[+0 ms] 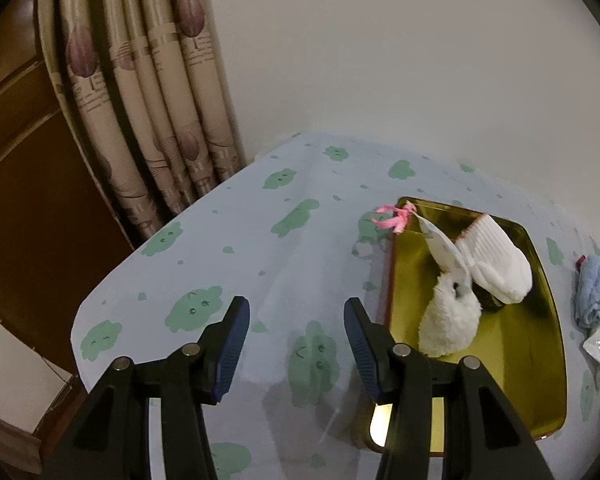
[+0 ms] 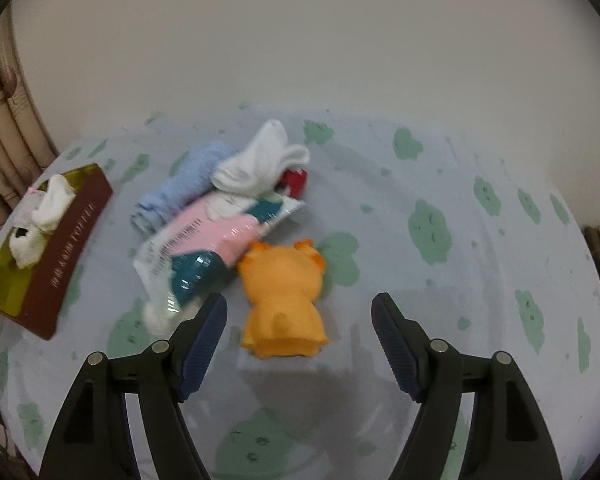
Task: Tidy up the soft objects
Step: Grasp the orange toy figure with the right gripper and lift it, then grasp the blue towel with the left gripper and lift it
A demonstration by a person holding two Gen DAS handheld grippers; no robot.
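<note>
A gold-lined box [image 1: 516, 360] with brown sides lies on the cloth; in it are a white plush rabbit [image 1: 452, 320] with a pink ribbon [image 1: 392, 218] and a white sock [image 1: 496, 264]. My left gripper [image 1: 296, 344] is open and empty over the cloth, just left of the box. In the right wrist view the same box [image 2: 72, 252] lies far left. An orange plush toy [image 2: 286, 300] lies face down just ahead of my right gripper [image 2: 300, 340], which is open with nothing between its fingers. Behind the toy are a pink and teal packet [image 2: 212, 240], a rolled blue towel [image 2: 180, 188], a white sock [image 2: 264, 160] and a red item [image 2: 294, 182].
The table has a pale blue cloth with green cloud prints [image 2: 432, 232]. A white wall runs behind it. Patterned curtains [image 1: 140, 100] and a brown wooden panel [image 1: 20, 160] stand off the table's left edge. The blue towel [image 1: 592, 292] shows right of the box.
</note>
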